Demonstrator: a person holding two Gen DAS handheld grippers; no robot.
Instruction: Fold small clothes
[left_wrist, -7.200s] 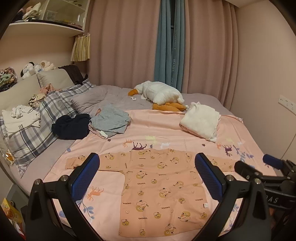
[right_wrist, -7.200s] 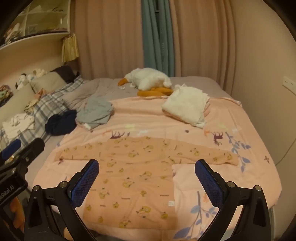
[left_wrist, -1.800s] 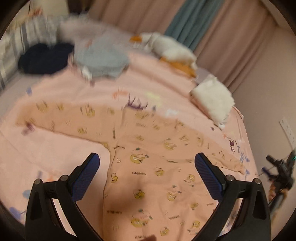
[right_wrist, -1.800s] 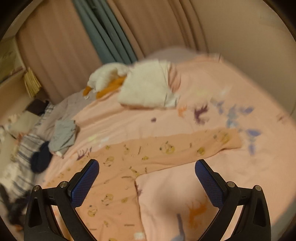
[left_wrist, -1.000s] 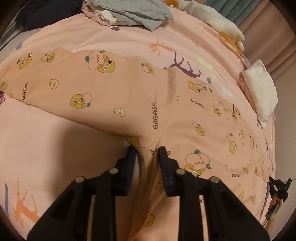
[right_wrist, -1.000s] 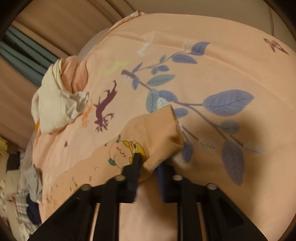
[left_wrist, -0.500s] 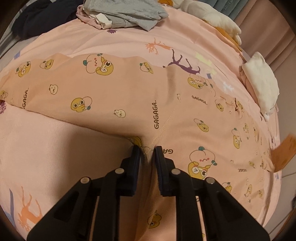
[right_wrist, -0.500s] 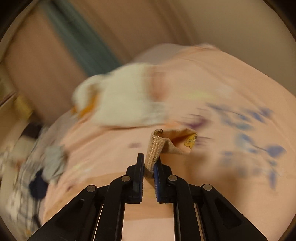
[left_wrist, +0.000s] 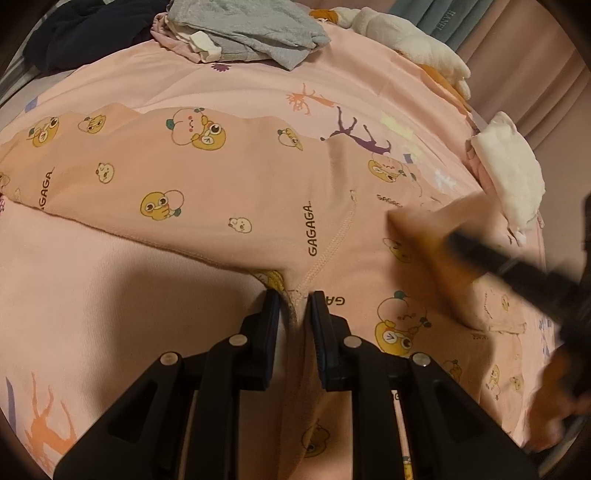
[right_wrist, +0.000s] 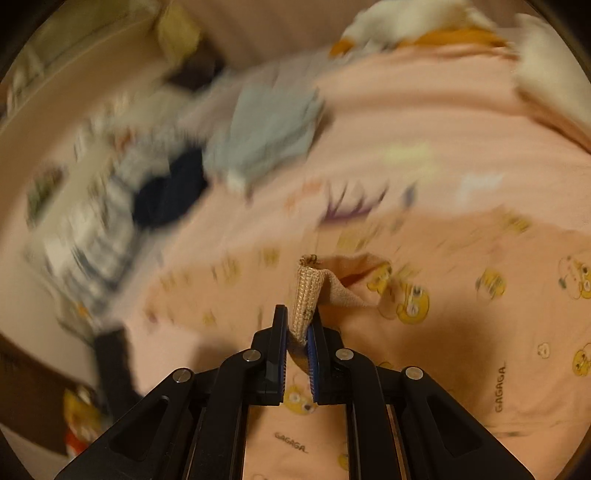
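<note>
Pinching the peach duck-print shirt (left_wrist: 229, 184) at its underarm, the left hand-held gripper (left_wrist: 293, 310) is clamped; the right hand-held gripper (right_wrist: 296, 332) grips the ribbed sleeve cuff (right_wrist: 306, 291), raised above the shirt's body.

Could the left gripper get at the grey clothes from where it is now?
Probably not as is: the left gripper is shut on the shirt at its armpit, and the grey clothes lie far across the bed.

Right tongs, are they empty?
No, the right tongs are shut on the cuff of the peach shirt, lifting its sleeve up.
</note>
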